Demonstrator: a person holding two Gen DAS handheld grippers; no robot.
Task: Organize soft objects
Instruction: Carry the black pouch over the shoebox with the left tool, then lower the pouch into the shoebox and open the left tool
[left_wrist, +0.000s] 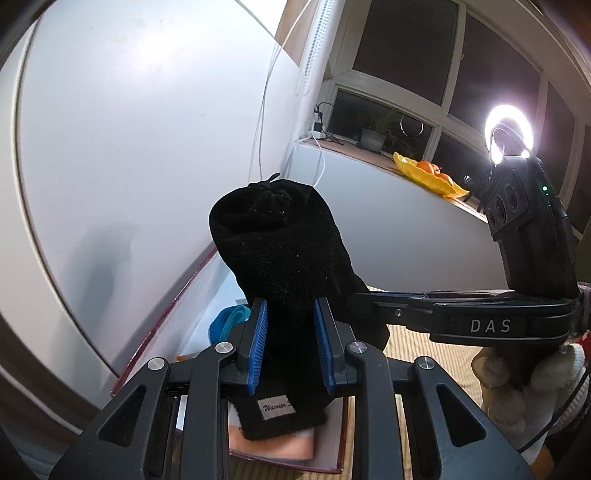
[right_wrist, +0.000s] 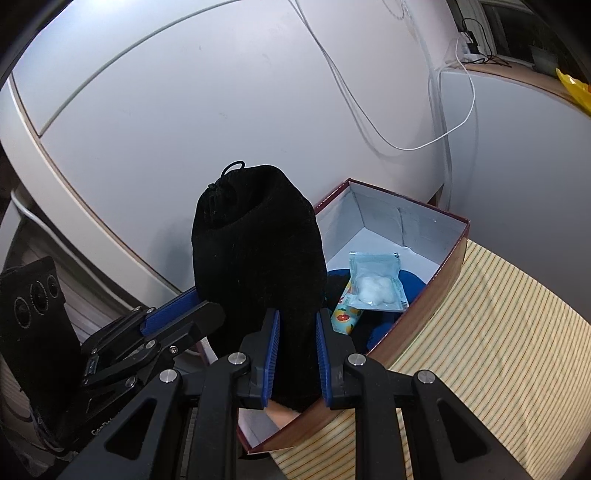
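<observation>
Between the blue pads of both hand-held grippers, a black drawstring pouch (right_wrist: 258, 266) hangs above the near end of an open cardboard box (right_wrist: 424, 295), which rests on a striped mat (right_wrist: 498, 350). Risk, as a judgement: the velvety cloth may slip from one pair of pads, so that the pouch swings and drops outside the box wall, or lands on the packet of cotton balls (right_wrist: 375, 282) lying ahead of the right hand-held gripper. Left hand-held gripper (left_wrist: 290, 345): jaws narrowed, pinching the lower part of the pouch. Right hand-held gripper (right_wrist: 295, 360): jaws likewise narrowed, clamped on the pouch's lower end from the other side
</observation>
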